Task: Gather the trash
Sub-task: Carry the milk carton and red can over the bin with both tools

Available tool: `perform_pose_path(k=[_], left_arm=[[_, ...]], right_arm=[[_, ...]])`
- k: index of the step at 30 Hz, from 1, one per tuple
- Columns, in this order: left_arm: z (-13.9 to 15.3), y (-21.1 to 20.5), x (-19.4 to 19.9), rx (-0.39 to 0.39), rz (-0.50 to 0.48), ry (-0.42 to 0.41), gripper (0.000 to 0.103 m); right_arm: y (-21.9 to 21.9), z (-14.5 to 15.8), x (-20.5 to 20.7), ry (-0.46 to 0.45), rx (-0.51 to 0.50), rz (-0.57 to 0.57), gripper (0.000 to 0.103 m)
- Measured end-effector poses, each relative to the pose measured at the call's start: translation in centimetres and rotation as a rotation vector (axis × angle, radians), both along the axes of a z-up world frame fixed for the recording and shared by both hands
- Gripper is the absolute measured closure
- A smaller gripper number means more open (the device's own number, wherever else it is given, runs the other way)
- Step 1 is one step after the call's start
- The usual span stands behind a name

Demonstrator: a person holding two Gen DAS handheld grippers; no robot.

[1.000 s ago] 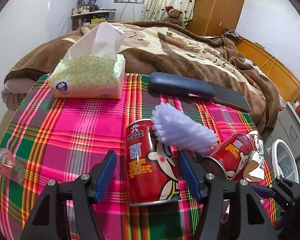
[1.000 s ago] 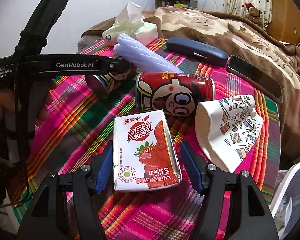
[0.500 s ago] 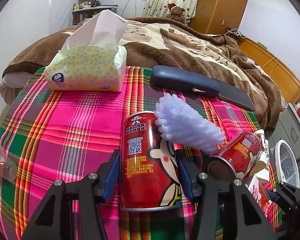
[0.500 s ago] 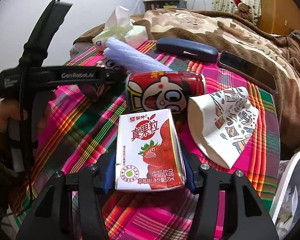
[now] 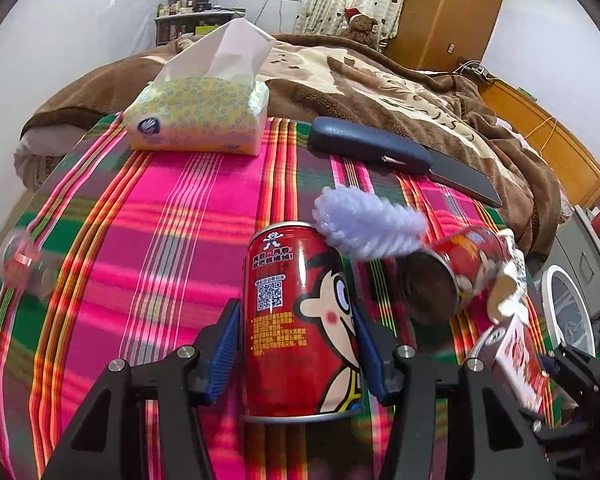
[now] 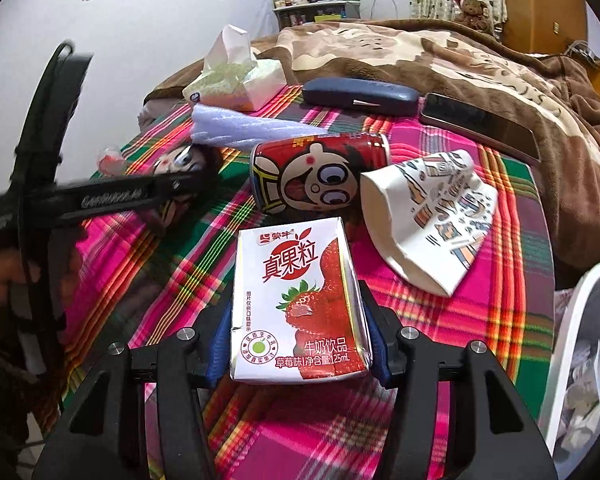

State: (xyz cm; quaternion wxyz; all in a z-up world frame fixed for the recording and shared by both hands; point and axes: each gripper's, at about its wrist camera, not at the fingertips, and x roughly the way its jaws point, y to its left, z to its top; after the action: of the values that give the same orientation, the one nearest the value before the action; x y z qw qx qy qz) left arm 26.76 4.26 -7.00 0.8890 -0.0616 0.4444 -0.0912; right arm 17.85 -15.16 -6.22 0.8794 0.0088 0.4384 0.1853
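Note:
My left gripper (image 5: 296, 344) is shut on a red cartoon drink can (image 5: 300, 320) and holds it above the plaid tablecloth (image 5: 160, 240). My right gripper (image 6: 298, 344) is shut on a strawberry milk carton (image 6: 300, 300). A second red can (image 6: 320, 176) lies on its side just beyond the carton, also seen in the left wrist view (image 5: 456, 268). A crumpled paper cup (image 6: 432, 216) lies to its right. A lilac plastic wrapper (image 5: 364, 224) lies behind the cans. The left gripper's frame (image 6: 100, 200) shows at the left of the right wrist view.
A tissue pack (image 5: 198, 120), a blue glasses case (image 5: 368, 146) and a phone (image 5: 464, 180) sit at the far edge by the brown blanket. A small clear cup (image 5: 20, 264) lies far left. A white bin (image 6: 584, 360) stands at the right.
Both grippers closed: the left on the red can, the right on the milk carton. Both objects have lifted slightly and the views are moving.

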Motion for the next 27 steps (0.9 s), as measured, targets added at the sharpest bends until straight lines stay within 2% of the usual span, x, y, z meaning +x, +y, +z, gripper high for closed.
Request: perform_pose_path(k=[8,14,27], left_arm=[[0.3,0.3,-3.9,-0.003,0.020,0.001,0.049],[1.2,0.2,-7.3,-0.015,0.032,-0.029,0.049],[3.7,-3.8,-11.6,-0.013,-0.066,-0.084,0.049]], right_arm=[[-1.0,0.2,-1.5,0.001,0.030,-0.029,0.047],[-2.0,0.7,-2.8,-0.010,0.055,-0.061,0.047],[-5.6,1.6,-5.3,-0.035,0.095,-0.155,0.047]])
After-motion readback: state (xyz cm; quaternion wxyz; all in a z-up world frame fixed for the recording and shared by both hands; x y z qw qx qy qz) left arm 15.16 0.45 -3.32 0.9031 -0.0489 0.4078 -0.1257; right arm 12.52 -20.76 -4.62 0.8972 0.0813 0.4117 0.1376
